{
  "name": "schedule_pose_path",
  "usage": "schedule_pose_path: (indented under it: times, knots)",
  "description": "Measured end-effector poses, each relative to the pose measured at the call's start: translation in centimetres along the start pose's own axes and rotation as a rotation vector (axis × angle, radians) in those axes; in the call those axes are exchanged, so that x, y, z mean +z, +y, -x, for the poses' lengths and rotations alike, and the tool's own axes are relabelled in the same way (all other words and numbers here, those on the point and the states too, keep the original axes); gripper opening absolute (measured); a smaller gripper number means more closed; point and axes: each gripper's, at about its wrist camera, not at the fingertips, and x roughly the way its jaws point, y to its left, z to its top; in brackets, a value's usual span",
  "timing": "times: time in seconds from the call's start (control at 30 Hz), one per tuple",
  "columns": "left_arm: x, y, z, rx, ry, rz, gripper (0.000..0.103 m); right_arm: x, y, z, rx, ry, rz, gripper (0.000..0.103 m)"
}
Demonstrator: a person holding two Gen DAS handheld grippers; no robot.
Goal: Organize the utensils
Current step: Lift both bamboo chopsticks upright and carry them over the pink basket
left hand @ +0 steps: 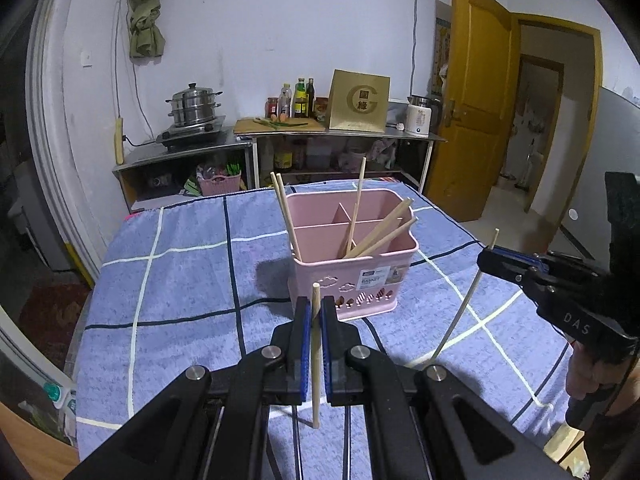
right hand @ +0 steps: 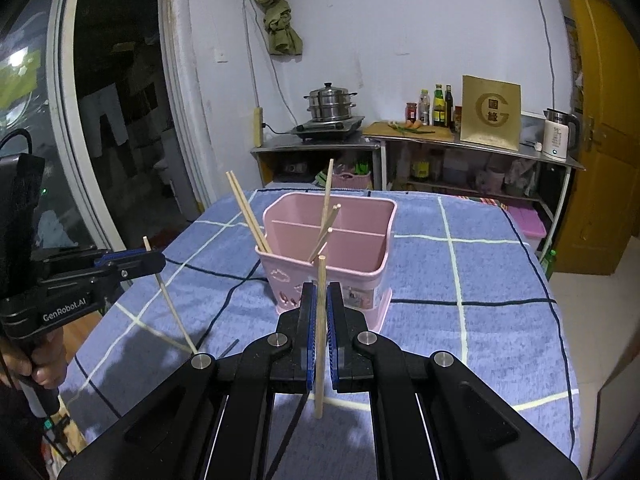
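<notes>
A pink utensil basket point(left hand: 352, 280) with dividers stands on the blue checked cloth, and it also shows in the right wrist view point(right hand: 304, 276). Several wooden chopsticks point(left hand: 380, 234) lean inside it. My left gripper point(left hand: 316, 312) is shut on one upright chopstick point(left hand: 316, 360), just in front of the basket. My right gripper point(right hand: 320, 300) is shut on another upright chopstick point(right hand: 320, 336), also just short of the basket. Each gripper appears in the other's view: the right one point(left hand: 489, 258) at the right edge, the left one point(right hand: 154, 260) at the left edge.
The blue checked cloth point(left hand: 180, 280) covers the table. A black cable point(right hand: 224, 292) runs across the cloth left of the basket. Behind the table stand steel shelves with a steamer pot point(left hand: 194, 106), bottles point(left hand: 296, 100) and a kettle point(left hand: 418, 118). A yellow door point(left hand: 472, 92) stands open at the right.
</notes>
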Motion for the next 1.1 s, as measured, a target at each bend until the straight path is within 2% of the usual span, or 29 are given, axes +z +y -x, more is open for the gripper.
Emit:
schedule_pose_path:
  times: [0.23,0.47,1.1]
  knots:
    - [-0.7,0.2,1.2,0.011,-0.004,0.003,0.005,-0.5,-0.2,0.4,-0.002,0.000,0.001,0.005]
    - [0.0,0.3,1.6,0.024,0.005,0.015,0.005,-0.3,-0.1,1.3,0.001,-0.016,-0.001,0.005]
    - [1.0,-1.0,2.2,-0.015,-0.018,0.033,0.005,0.5,0.7,2.4,0.036,-0.055,0.015,0.005]
